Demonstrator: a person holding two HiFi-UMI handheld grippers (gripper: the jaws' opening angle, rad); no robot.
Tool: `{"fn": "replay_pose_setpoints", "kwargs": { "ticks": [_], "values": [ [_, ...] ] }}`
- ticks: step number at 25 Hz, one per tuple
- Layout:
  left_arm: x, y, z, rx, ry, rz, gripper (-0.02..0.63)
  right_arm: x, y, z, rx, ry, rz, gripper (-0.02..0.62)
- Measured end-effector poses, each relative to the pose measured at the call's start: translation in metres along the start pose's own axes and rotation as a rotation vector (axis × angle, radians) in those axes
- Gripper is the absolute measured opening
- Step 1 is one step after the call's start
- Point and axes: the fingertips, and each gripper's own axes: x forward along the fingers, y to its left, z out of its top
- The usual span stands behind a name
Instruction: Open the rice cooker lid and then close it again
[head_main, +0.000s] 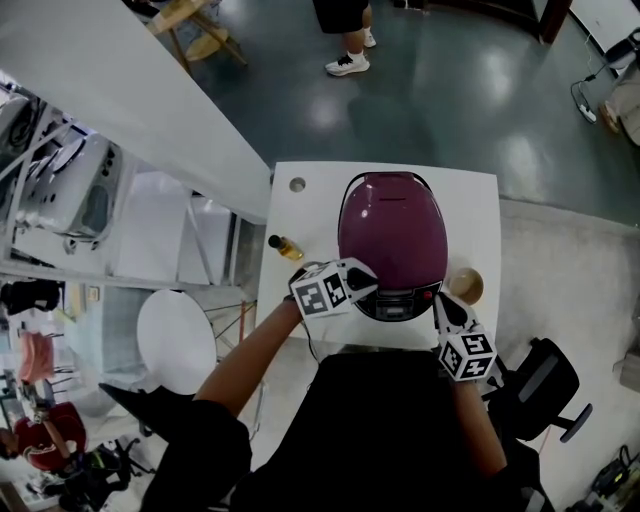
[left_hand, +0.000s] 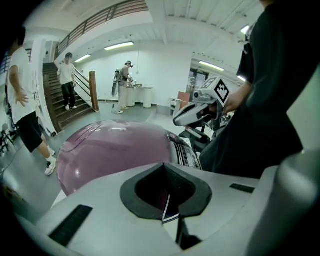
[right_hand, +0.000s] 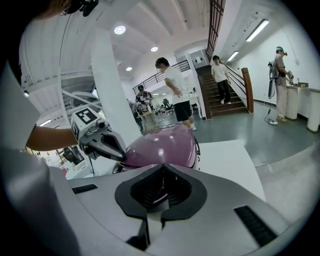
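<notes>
A: Where is the cooker (head_main: 392, 250)?

B: In the middle of the head view, on a white table (head_main: 470, 210). Its purple lid (head_main: 385, 215) is down, and its dark panel (head_main: 400, 306) is at the lower edge, nearest the person.

A: And the left gripper (head_main: 368, 284)?

B: It comes in from the lower left. Its tips are right at the front left edge of the lid, just above the panel. In the left gripper view the jaws are together with nothing between them, and the purple dome fills the middle left just beyond them. I cannot tell whether the tips touch the cooker.

A: The right gripper (head_main: 441, 300)?

B: It is at the lower right of the cooker, with its tips just beside the panel's right end. In the right gripper view its jaws are also closed and empty. The lid sits just past them, and the left gripper shows at that view's left, against the lid's lower edge.

A: Anything else on the table?

B: A small bottle (head_main: 285, 245) lies left of the cooker, just above the left gripper. A tan bowl (head_main: 465, 285) stands just right of the cooker, above the right gripper.

A: Beyond the table?

B: There is grey floor, with a person's legs (head_main: 345, 40) at the top of the head view.
</notes>
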Motion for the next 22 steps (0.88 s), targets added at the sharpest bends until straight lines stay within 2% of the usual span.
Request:
{"fn": "replay_pose_setpoints", "kwargs": {
  "ticks": [9, 13, 18, 22],
  "values": [
    [0.001, 0.002, 0.000, -0.026, -0.019, -0.002, 0.003, 0.009, -0.004, 0.007, -0.005, 0.004, 0.001, 0.002],
    [0.002, 0.004, -0.001, -0.085, -0.029, 0.010, 0.003, 0.015, -0.002, 0.010, -0.007, 0.010, 0.011, 0.002],
    [0.006, 0.003, -0.002, -0.037, -0.012, 0.038, 0.002, 0.020, 0.001, 0.013, -0.016, 0.016, 0.022, 0.002],
    [0.006, 0.004, -0.002, -0.063, -0.031, 0.041, 0.002, 0.023, 0.001, 0.014, -0.023, 0.020, 0.023, 0.002]
  ]
}}
